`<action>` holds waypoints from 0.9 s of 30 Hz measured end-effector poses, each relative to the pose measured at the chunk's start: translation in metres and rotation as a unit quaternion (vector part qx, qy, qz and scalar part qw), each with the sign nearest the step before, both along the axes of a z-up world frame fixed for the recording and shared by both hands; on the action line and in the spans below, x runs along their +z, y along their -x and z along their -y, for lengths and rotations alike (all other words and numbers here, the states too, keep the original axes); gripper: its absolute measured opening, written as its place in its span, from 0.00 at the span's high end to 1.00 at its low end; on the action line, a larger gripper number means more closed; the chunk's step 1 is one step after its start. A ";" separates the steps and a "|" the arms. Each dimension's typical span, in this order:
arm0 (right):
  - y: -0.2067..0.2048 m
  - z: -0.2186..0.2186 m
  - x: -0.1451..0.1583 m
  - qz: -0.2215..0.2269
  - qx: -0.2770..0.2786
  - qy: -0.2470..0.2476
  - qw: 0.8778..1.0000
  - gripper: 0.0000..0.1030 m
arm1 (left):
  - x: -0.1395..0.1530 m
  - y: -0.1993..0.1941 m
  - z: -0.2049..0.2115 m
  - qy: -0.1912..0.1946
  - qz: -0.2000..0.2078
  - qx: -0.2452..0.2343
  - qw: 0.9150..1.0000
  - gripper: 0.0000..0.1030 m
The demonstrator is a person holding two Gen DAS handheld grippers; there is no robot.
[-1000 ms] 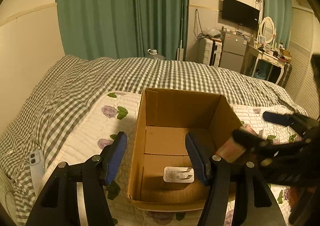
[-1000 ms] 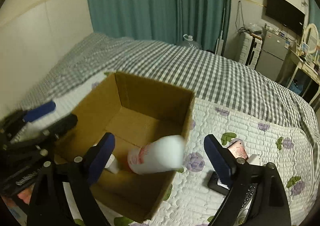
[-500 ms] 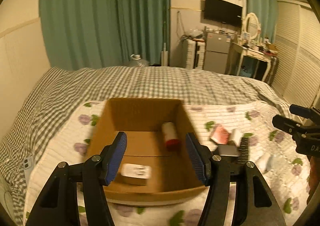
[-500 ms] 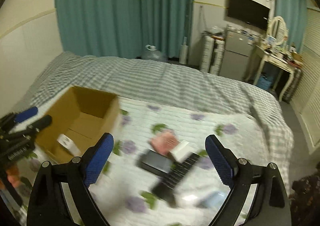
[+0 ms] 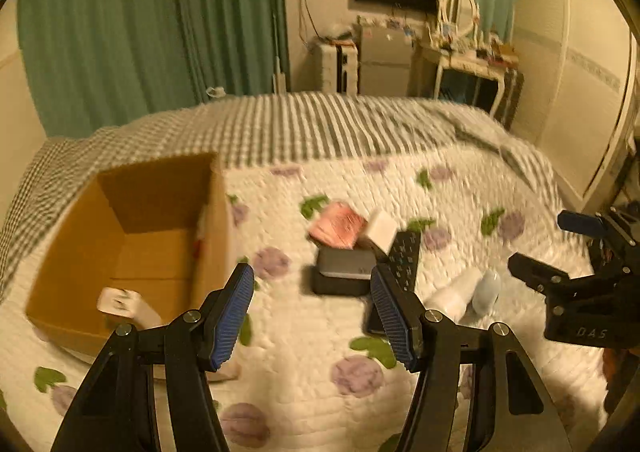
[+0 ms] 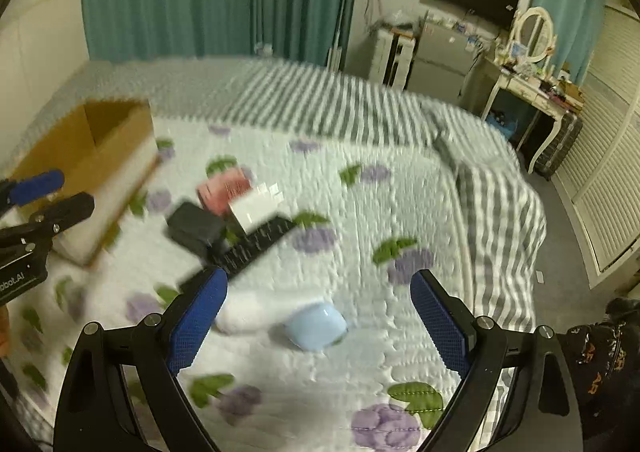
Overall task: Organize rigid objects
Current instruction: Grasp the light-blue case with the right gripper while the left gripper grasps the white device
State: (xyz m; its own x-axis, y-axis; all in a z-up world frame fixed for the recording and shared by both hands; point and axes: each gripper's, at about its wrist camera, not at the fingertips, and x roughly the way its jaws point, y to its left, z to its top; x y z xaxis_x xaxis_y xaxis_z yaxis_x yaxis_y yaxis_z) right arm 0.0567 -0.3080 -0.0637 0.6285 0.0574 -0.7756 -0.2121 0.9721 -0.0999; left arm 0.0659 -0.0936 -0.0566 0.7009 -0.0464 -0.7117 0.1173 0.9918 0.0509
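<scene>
An open cardboard box [image 5: 132, 248] sits on the bed at left, with a white charger [image 5: 118, 302] inside; it also shows in the right wrist view [image 6: 92, 156]. To its right lies a pile: a pink packet [image 5: 338, 226], a white block [image 5: 380, 234], a grey case [image 5: 344, 272], a black remote [image 5: 404, 258] and a white bottle with a pale blue cap [image 5: 486, 290]. My left gripper [image 5: 312, 310] is open and empty above the quilt. My right gripper [image 6: 320, 316] is open and empty just over the bottle's blue cap [image 6: 316, 326].
The bed has a floral quilt [image 6: 360, 212] over a checked cover [image 5: 320, 124]. Its right edge drops to the floor [image 6: 568, 220]. A dresser, fridge and TV stand at the back wall. Green curtains hang behind.
Both grippers swung right, away from the box and toward the pile. The bottle the right gripper dropped lies in the box. The right gripper now hangs over the blue-capped bottle.
</scene>
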 end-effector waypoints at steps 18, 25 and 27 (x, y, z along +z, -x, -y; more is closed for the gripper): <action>-0.022 0.005 -0.092 -0.109 0.071 0.034 0.991 0.47 | -0.058 -0.021 0.058 -0.011 -0.045 -0.038 0.998 0.38; -0.019 0.041 -0.054 -0.048 0.023 0.003 0.999 0.47 | -0.060 -0.017 0.093 -0.027 -0.045 -0.102 0.993 0.38; -0.021 0.054 -0.044 -0.038 0.008 0.002 0.999 0.47 | -0.064 -0.017 0.103 -0.026 -0.052 -0.119 0.991 0.38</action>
State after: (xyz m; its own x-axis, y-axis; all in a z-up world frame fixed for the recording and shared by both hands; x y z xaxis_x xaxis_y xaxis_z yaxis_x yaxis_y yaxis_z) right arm 0.0781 -0.3625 -0.1077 0.5668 0.0635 -0.8214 -0.2341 0.9684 -0.0866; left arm 0.0830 -0.1965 -0.1205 0.5971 -0.1634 -0.7854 0.3552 0.9317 0.0762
